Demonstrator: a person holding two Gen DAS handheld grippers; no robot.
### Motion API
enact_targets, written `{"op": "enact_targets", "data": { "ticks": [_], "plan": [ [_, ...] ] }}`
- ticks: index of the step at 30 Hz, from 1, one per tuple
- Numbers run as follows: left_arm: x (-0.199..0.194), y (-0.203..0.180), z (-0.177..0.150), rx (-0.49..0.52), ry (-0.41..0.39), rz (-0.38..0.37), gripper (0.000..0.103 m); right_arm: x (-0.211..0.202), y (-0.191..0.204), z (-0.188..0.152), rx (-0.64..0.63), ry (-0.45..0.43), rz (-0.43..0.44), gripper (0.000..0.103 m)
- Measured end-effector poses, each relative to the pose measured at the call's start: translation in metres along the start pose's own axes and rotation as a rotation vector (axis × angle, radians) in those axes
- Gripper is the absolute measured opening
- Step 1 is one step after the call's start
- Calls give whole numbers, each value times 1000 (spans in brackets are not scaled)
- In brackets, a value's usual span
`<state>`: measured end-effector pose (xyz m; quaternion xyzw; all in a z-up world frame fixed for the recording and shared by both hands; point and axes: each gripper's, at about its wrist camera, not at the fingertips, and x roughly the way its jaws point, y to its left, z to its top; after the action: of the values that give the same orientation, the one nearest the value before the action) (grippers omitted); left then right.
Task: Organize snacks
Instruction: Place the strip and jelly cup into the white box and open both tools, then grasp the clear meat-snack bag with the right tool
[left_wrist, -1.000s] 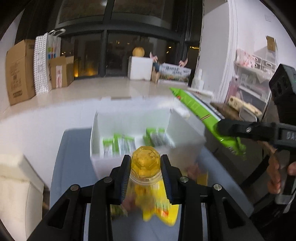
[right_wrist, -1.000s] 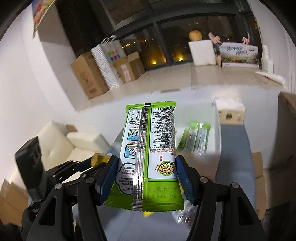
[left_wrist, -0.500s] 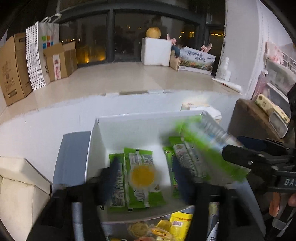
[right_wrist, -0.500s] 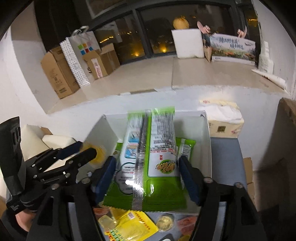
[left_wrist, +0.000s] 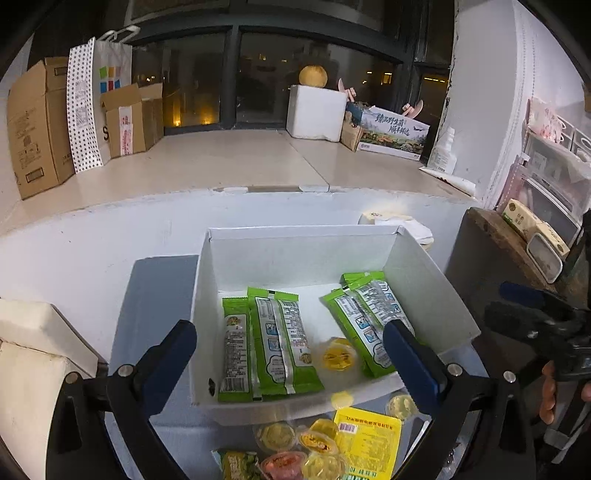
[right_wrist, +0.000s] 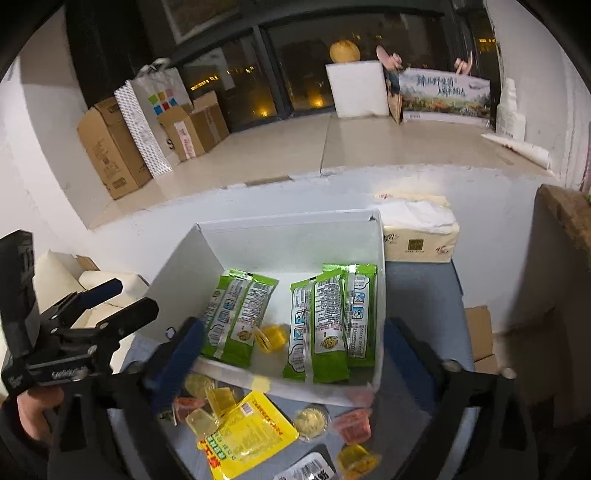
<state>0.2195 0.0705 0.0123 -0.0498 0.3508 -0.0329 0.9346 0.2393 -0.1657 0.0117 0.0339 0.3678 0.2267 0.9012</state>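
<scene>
A white open box (left_wrist: 430, 295) (right_wrist: 173, 266) sits on the grey table. Several green snack packets (left_wrist: 284, 339) (right_wrist: 325, 321) lie flat inside it, with a yellow jelly cup (left_wrist: 339, 356) (right_wrist: 272, 338) between them. My left gripper (left_wrist: 291, 358) is open and empty above the box's near edge. My right gripper (right_wrist: 291, 350) is open and empty above the box's near edge too. Loose jelly cups (left_wrist: 317, 443) (right_wrist: 312, 421) and a yellow packet (left_wrist: 367, 443) (right_wrist: 247, 432) lie on the table in front of the box.
A tissue pack (right_wrist: 417, 236) lies behind the box at the right. A dark wooden side table (left_wrist: 491, 258) stands at the right. White cushions (left_wrist: 29, 354) are at the left. Cardboard boxes (left_wrist: 37, 125) line the far window ledge.
My left gripper opened and let go of the yellow jelly cup, which now lies in the box. My right gripper opened and let go of the green packet, which now lies in the box.
</scene>
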Motion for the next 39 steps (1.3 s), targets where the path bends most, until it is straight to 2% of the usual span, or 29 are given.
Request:
{"op": "enact_targets", "data": {
  "ticks": [6, 9, 11, 16, 21, 28, 34, 35, 36, 37, 39],
  "plan": [
    [-33, -7, -16, 30, -29, -16, 103, -45, -5, -29, -12, -56, 19, 103],
    [-50, -12, -37, 42, -43, -26, 103, -59, -8, -54, -16, -57, 36, 103],
    [-57, -14, -54, 53, -32, -22, 103, -60, -9, -76, -22, -29, 57, 103],
    [-63, -12, -104, 40, 21, -21, 103, -43, -9, -135, -89, 83, 44, 103],
    [-61, -5, -151, -5, 84, -31, 103, -14, -12, -170, -128, 176, 33, 103],
    [-51, -11, -183, -9, 151, -60, 103, 22, -20, -184, -149, 218, -3, 103],
    [-45, -19, -185, 6, 158, -68, 103, 38, -20, -184, -163, 232, 4, 103],
    [-43, -21, -184, 12, 159, -70, 103, 38, -18, -184, -169, 227, -10, 100],
    [-41, -23, -184, 19, 161, -74, 103, 37, -18, -185, -180, 218, -27, 87],
    [-40, -24, -184, 24, 161, -77, 103, 35, -17, -186, -196, 206, -47, 78],
    [-34, -29, -183, 32, 171, -89, 103, 32, -20, -185, -168, 209, -19, 72]
  ]
}}
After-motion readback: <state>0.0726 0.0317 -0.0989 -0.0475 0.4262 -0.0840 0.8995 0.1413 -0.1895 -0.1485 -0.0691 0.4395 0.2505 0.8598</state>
